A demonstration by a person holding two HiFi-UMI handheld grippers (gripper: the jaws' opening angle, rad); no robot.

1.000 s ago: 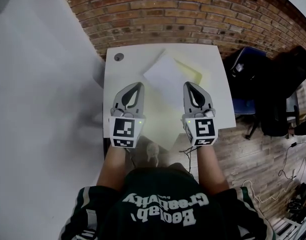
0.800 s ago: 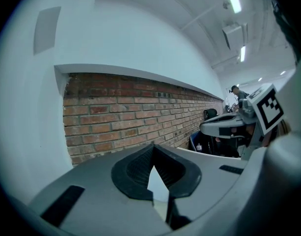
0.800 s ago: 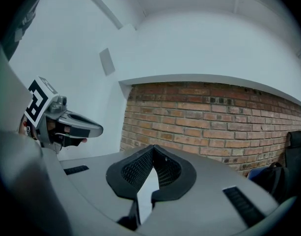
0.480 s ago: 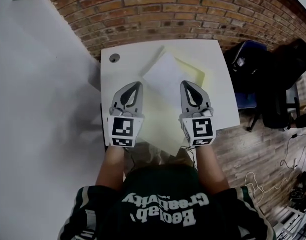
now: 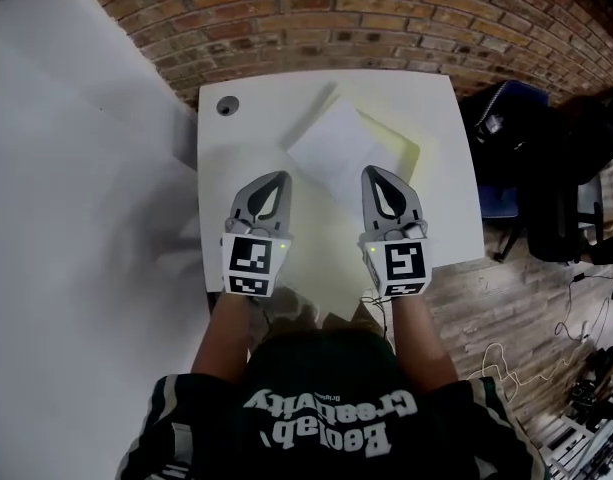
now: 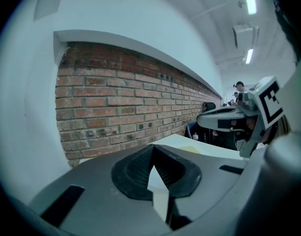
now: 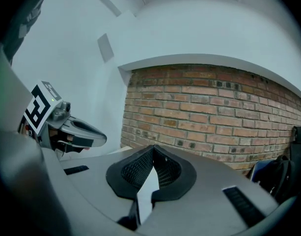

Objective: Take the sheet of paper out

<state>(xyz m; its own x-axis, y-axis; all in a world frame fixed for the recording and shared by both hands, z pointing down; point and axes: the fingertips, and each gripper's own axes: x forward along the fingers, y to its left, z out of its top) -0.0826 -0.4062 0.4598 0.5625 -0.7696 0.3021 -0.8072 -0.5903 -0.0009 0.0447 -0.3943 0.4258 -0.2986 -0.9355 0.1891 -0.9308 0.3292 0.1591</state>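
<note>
White table (image 5: 218, 158) against a brick wall (image 5: 386, 18). My left gripper (image 5: 275, 176) and right gripper (image 5: 374, 172) are both closed, empty. I'd open one, pinch the sheet of paper (image 5: 336, 148) at twelve o'clock, and lift gently.

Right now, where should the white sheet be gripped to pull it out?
Probably the white sheet by its left corner, which seems to jut past the yellow folder. It lies flat, so come in low from the left with the left gripper, opened first.
</note>
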